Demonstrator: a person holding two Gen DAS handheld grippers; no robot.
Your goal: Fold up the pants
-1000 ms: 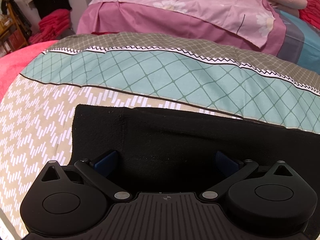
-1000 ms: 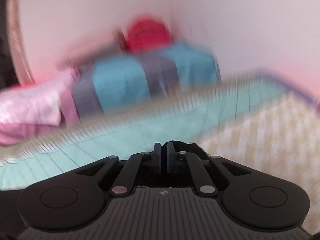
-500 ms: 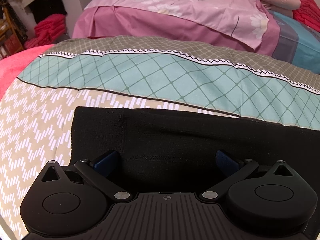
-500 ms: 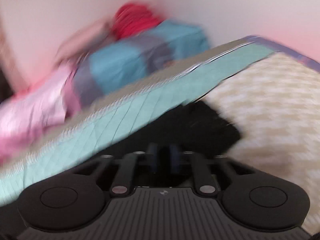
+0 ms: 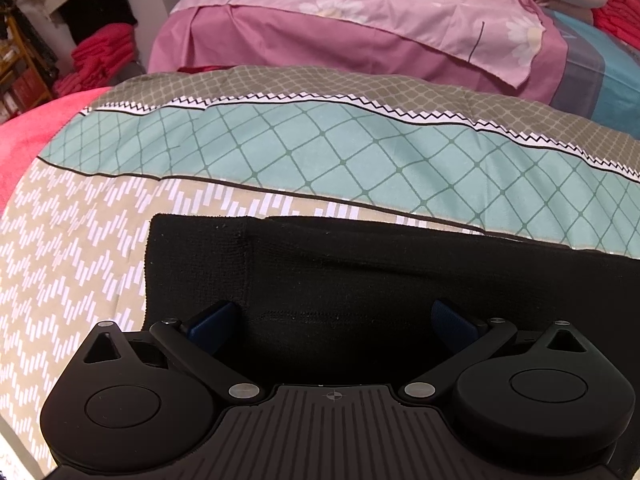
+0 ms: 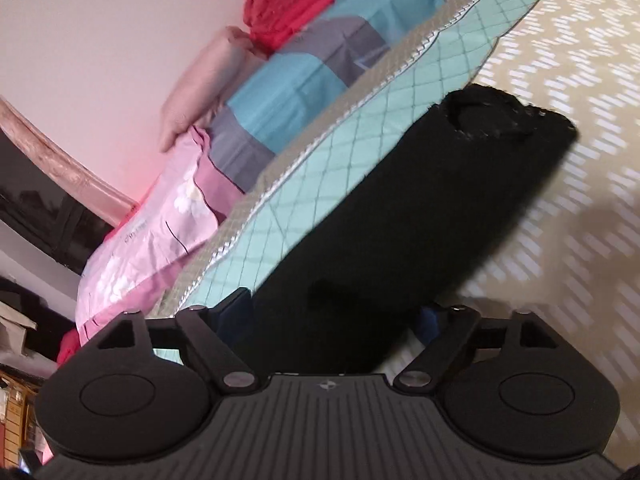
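Black pants (image 5: 400, 272) lie folded into a long flat strip on the patterned quilt (image 5: 280, 152). My left gripper (image 5: 334, 312) hovers over the strip's near edge, close to its left end. It is open, and its blue pads (image 5: 212, 320) stand far apart over the cloth. In the right wrist view the pants (image 6: 420, 200) run away from me to a rumpled far end. My right gripper (image 6: 334, 308) is tilted over their near end with its jaws opening wide. The cloth lies between the fingers, and the pads do not press on it.
Behind the quilt is a pile of pink floral bedding (image 5: 360, 12), a blue and grey folded quilt (image 6: 304, 80), a pink pillow (image 6: 208, 80) and red blankets (image 6: 284, 8) against a wall. More red blankets (image 5: 100, 60) and a cluttered shelf sit far left.
My right gripper's jaws went from shut to wide apart. It rolled and shifted, so the whole length of the pants now shows. The left gripper stayed still.
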